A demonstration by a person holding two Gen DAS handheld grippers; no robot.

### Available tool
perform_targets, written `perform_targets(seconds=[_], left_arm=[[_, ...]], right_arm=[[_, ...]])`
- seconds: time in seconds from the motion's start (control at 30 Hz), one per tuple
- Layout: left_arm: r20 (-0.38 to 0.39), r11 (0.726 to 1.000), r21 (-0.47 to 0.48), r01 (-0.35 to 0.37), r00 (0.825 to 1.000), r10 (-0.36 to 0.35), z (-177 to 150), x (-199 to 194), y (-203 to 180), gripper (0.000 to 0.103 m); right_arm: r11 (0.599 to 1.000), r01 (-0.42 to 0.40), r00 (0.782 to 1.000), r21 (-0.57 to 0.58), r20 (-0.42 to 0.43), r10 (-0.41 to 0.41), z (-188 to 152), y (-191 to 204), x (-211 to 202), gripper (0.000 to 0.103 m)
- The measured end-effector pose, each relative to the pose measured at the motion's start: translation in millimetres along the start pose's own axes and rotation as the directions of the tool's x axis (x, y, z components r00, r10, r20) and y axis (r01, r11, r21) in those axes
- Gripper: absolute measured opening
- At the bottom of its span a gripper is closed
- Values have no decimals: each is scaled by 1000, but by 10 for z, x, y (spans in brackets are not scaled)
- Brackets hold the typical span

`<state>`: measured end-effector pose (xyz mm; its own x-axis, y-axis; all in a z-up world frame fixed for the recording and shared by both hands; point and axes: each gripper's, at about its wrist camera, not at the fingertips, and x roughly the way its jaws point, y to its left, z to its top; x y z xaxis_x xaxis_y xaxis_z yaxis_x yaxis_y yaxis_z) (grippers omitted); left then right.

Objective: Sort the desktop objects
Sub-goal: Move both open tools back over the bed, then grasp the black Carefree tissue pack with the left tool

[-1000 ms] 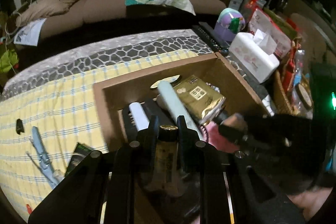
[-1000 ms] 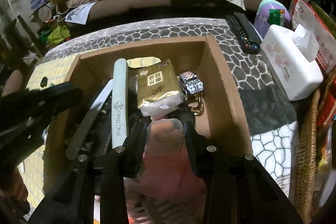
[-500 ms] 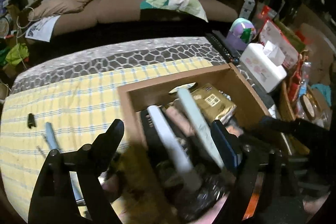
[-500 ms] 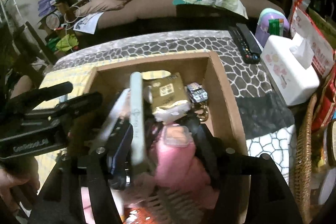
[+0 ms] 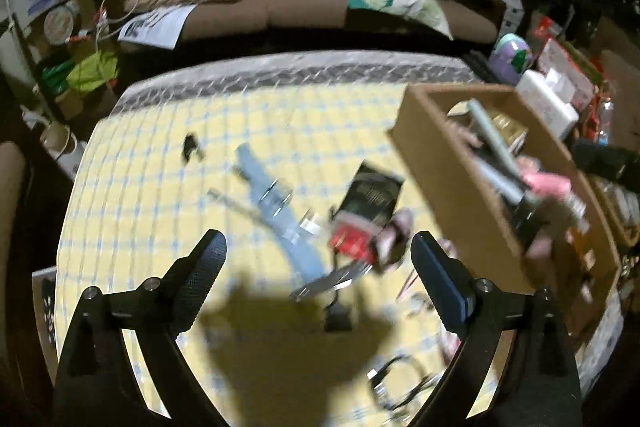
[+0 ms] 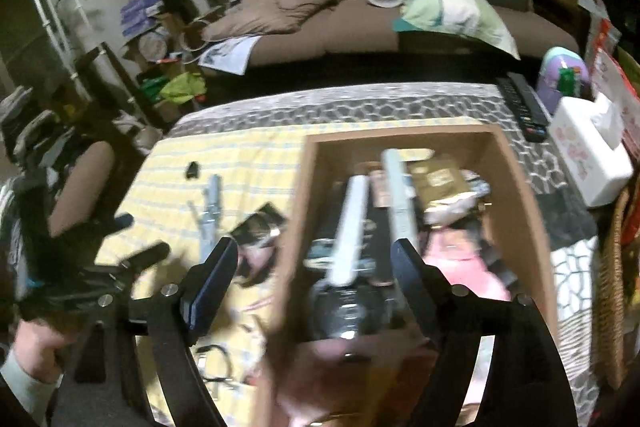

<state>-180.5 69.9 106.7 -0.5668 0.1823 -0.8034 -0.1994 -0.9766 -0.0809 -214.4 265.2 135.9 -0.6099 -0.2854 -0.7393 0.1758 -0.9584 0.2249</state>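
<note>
the left hand-held gripper hangs with its jaws wide apart and nothing between them, above the yellow checked cloth on the bench; i judge it is lining up for the next loose thing, since the unsorted things lie right ahead of it. the right hand-held gripper also stands apart and empty, over the near left wall of the box, so it looks free of whatever it carried there

the box sits at the right of the bench, and it serves as the sorting bin: inside it two long pale sticks lie side by side pointing far, one gold packet lies at the far right, and one pink thing lies near right. more dark things lie under these, too blurred to count

left of the box, on the cloth, the things not yet sorted: one blue strap running near to far, one dark packet just right of it, one red thing touching the packet's near end, one small black clip far left and well apart, and one coil of cable at the near edge. there are a few thin bits near the cable that i cannot tell apart

right of the box stand one white tissue box and one remote, off the cloth
</note>
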Motion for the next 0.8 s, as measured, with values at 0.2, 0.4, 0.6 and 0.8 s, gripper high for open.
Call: perform_targets(seconds=[0.2,0.4,0.6,0.8], left_arm=[[6,997,63,36,999,-37,-231,162,-77,93],[16,983,181,-8,1000,6,-47,561,-462,93],[-7,981,194,-15,1000,17,296,1034,-636,93],[-98,971,236,-30,994,54,394,1505,-779,70]], right_arm=[[999,-33,999,-25,-18,33,-32,385,124,82],[999,-40,999,-33,-20,39,3,450,220,82],[999,-44,999,-19,-14,44,24,317,285,81],[999,-42,999,-4,-12,42,-15,187,333,81]])
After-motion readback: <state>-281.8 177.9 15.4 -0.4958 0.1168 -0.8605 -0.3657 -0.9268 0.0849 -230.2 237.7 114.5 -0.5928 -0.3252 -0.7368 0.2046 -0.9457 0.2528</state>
